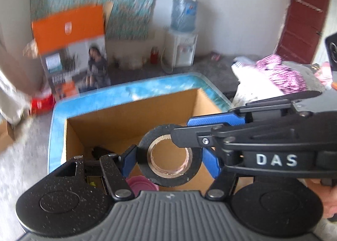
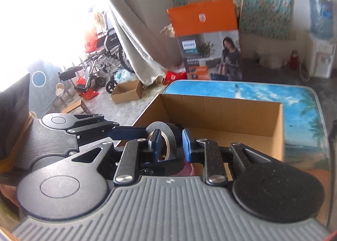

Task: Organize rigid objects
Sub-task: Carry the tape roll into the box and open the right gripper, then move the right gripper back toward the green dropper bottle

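The left gripper (image 1: 168,157) holds a roll of black tape (image 1: 169,157) by its outer sides, above the open cardboard box (image 1: 126,118) on the blue table (image 1: 147,91). The right gripper (image 2: 169,146) has its jaws narrow, and they seem to pinch the wall of the same roll. To do this step well, one hand should let go first, then the other lowers the roll deep into the box before opening. The tape is a thick black ring with a brown cardboard core. A pink thing (image 1: 142,184) lies below it, probably inside the box.
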